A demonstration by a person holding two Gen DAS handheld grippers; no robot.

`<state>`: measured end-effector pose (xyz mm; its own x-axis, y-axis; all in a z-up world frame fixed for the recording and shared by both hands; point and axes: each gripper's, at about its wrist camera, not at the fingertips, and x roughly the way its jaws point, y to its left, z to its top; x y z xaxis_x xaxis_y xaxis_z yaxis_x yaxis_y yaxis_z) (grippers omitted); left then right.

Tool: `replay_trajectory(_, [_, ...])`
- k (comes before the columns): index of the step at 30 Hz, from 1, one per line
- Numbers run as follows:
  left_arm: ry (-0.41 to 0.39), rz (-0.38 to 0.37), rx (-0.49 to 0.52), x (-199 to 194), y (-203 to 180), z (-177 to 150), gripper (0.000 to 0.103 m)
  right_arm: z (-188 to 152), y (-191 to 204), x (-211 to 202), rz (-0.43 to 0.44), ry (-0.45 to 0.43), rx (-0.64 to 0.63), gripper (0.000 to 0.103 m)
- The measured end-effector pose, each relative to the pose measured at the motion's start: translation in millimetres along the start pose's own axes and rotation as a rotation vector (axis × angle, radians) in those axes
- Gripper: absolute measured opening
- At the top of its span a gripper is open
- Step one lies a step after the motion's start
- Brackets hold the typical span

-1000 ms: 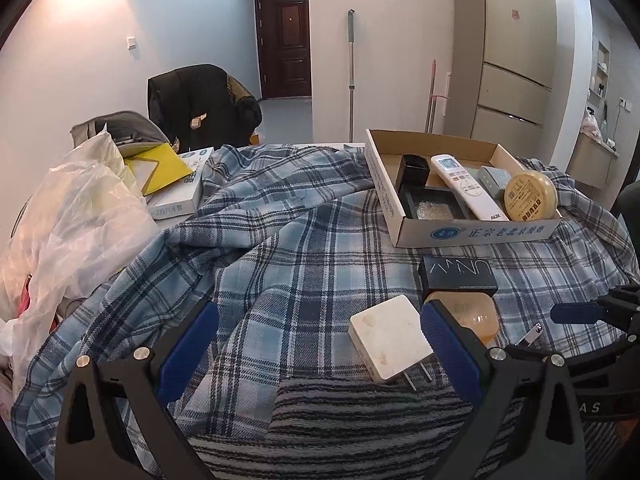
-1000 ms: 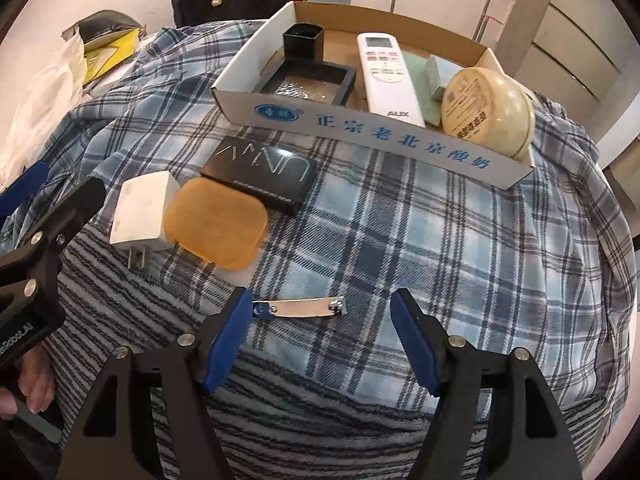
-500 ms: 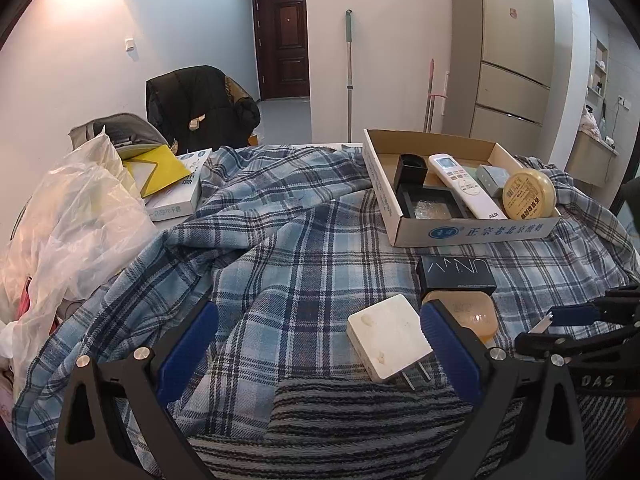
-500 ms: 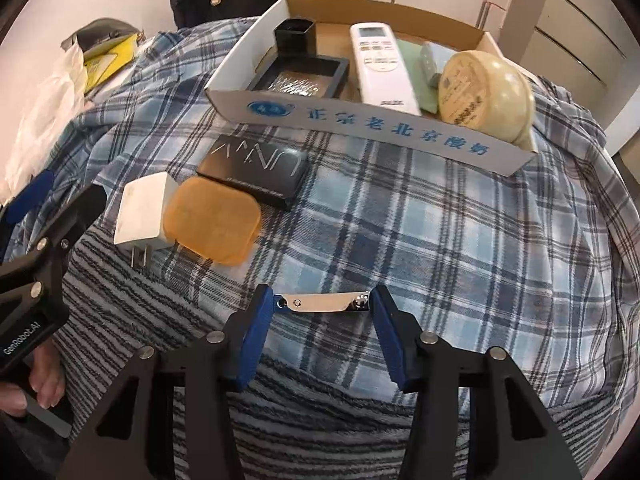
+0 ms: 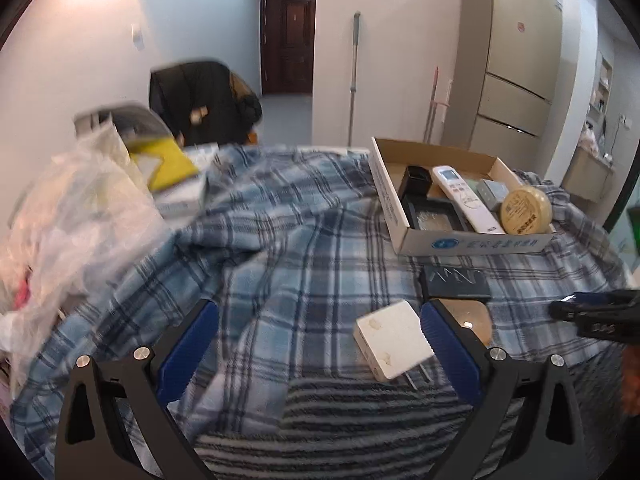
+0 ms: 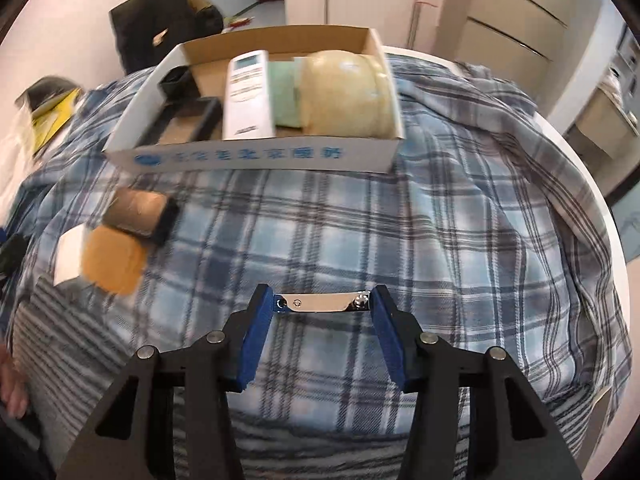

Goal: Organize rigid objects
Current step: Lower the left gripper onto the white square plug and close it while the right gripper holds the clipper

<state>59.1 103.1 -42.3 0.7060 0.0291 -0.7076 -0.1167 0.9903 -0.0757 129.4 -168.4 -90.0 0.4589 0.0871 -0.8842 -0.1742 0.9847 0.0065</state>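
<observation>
Plaid cloth (image 6: pixel 460 220): we see it draped over the worktop.
Cardboard box (image 6: pixel 256 158): holds a remote control (image 6: pixel 246 96) and a round tin (image 6: pixel 344 96).
Left tool (image 5: pixel 320 344): spread wide, nothing between its pads; white charger (image 5: pixel 394 340) beside it.
Right tool (image 6: pixel 322 316): we see it pinching a metal clip (image 6: pixel 320 303) endwise, above the cloth near the box.
</observation>
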Motion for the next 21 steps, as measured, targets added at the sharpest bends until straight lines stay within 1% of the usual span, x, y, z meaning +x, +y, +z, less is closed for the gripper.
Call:
replay_trajectory(1, [0.024,-0.015,-0.008,1.7,0.5,0.5,0.1,-0.2,1.0,0.5,-0.012,-0.02,-0.005,0.049])
replay_trajectory(3, [0.096,-0.082,-0.005,8.5,-1.9,0.8,0.078,-1.0,1.4,-1.5,-0.04,-0.057,-0.017,0.049])
replay_trajectory(4, [0.148,-0.115,0.008,14.4,-4.9,0.5,0.075,0.4,1.6,-1.9,-0.048,-0.071,-0.022,0.049])
replay_trajectory(5, [0.205,-0.132,0.016,22.3,-8.7,0.8,0.073,0.1,1.1,-2.4,-0.048,-0.076,-0.024,0.049])
replay_trajectory(7, [0.252,-0.134,0.013,31.4,-13.9,1.5,0.072,-0.6,-1.8,-4.6,-0.024,-0.079,-0.021,0.049])
replay_trajectory(10, [0.271,-0.122,0.028,38.0,-24.0,6.4,0.071,-3.1,-9.8,-10.6,0.006,-0.095,0.004,0.049])
replay_trajectory(11, [0.285,-0.118,0.022,41.1,-26.5,9.1,0.071,-6.5,-14.5,-13.8,0.016,-0.101,0.017,0.049])
replay_trajectory(13, [0.324,-0.142,-0.017,47.4,-26.8,12.6,0.071,-8.6,-20.7,-16.6,0.04,-0.103,0.044,0.049])
replay_trajectory(14, [0.356,-0.144,-0.036,52.2,-27.7,14.0,0.071,-9.5,-23.4,-18.6,0.048,-0.108,0.053,0.049])
replay_trajectory(15, [0.367,-0.139,-0.036,54.8,-28.1,14.6,0.071,-9.7,-23.9,-20.1,0.053,-0.113,0.053,0.049])
replay_trajectory(17, [0.354,-0.092,0.0,59.6,-33.6,18.9,0.071,-8.9,-24.1,-21.9,0.055,-0.119,0.047,0.049])
replay_trajectory(18, [0.353,-0.072,0.022,61.6,-37.1,19.8,0.071,-8.5,-24.5,-22.5,0.049,-0.125,0.047,0.049])
replay_trajectory(19, [0.355,-0.037,0.05,64.6,-41.0,20.4,0.071,-8.3,-24.8,-22.6,0.032,-0.131,0.046,0.049])
replay_trajectory(20, [0.347,-0.02,0.06,65.3,-43.9,22.4,0.071,-8.9,-24.8,-22.3,0.016,-0.133,0.043,0.049])
replay_trajectory(21, [0.352,-0.017,0.064,66.5,-45.3,23.4,0.069,-8.9,-25.0,-21.2,0.012,-0.131,0.036,0.049])
